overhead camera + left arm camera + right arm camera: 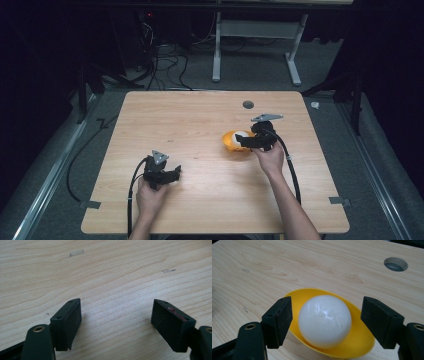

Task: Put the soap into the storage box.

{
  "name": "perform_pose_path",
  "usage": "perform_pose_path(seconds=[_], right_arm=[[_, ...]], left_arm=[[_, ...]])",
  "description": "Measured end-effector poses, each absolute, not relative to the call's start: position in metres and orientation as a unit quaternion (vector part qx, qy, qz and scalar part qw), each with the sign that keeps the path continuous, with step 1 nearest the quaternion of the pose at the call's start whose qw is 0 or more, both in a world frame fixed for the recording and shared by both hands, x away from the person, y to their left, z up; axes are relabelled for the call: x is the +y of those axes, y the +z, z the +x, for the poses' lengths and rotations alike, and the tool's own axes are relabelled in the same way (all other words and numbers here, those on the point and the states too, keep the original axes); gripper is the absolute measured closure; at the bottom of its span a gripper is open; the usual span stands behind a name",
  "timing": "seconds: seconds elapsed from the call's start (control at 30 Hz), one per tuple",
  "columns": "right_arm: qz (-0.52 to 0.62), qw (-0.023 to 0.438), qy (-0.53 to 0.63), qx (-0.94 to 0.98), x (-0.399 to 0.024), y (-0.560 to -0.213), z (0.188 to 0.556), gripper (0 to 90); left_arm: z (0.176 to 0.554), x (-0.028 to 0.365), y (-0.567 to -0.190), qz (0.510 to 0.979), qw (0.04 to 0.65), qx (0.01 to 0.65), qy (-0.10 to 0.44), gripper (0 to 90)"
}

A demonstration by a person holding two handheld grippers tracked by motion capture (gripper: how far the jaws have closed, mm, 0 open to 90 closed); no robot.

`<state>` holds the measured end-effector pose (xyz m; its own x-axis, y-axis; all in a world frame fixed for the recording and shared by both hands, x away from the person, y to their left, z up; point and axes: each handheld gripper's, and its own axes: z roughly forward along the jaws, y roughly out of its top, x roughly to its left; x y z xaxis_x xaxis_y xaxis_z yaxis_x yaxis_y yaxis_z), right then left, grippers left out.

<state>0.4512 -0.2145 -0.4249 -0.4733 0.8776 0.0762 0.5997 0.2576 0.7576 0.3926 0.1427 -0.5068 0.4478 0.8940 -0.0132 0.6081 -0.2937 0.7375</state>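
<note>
Right claw [325, 322] spread wide, nothing held, jaws flanking a white ball [325, 321] that sits in a yellow bowl [359, 340] straight ahead and between the pads. Probably light and stiff, with a glossy, likely slippery skin; round enough to squirt out of flat pads unless gripped across the widest part, level with the middle. Bowl likely thin plastic, shallow and apt to slide or tip if nudged at the rim. Left claw [116, 322] also wide and empty, hovering low over bare wood, well apart from the right claw in the high view, nearer the person's edge. Pale wood-grain table [175, 115], smooth, with a round hole [395, 264] beyond and to the right of the right claw. Around it, a dark room: grey carpet, cables on the floor, white table legs [217, 50] at the far side.
</note>
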Motion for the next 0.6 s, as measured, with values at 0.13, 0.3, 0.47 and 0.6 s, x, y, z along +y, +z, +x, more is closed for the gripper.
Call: perform_pose_path(seconds=[0.13,0.3,0.47,0.6], right_arm=[[0.476,0.191,0.375,0.772,-0.216,-0.423,0.449,26.8],[0.473,0.201,0.374,0.772,-0.219,-0.418,0.444,26.8],[0.471,0.202,0.375,0.772,-0.221,-0.416,0.442,26.8],[0.473,0.204,0.376,0.77,-0.223,-0.414,0.439,26.8]], left_arm=[[0.393,0.143,-0.507,0.777,0.346,0.483,0.207,24.9],[0.393,0.143,-0.507,0.777,0.346,0.483,0.207,24.9],[0.393,0.143,-0.507,0.777,0.346,0.483,0.206,24.9],[0.393,0.143,-0.507,0.777,0.346,0.483,0.206,24.9]])
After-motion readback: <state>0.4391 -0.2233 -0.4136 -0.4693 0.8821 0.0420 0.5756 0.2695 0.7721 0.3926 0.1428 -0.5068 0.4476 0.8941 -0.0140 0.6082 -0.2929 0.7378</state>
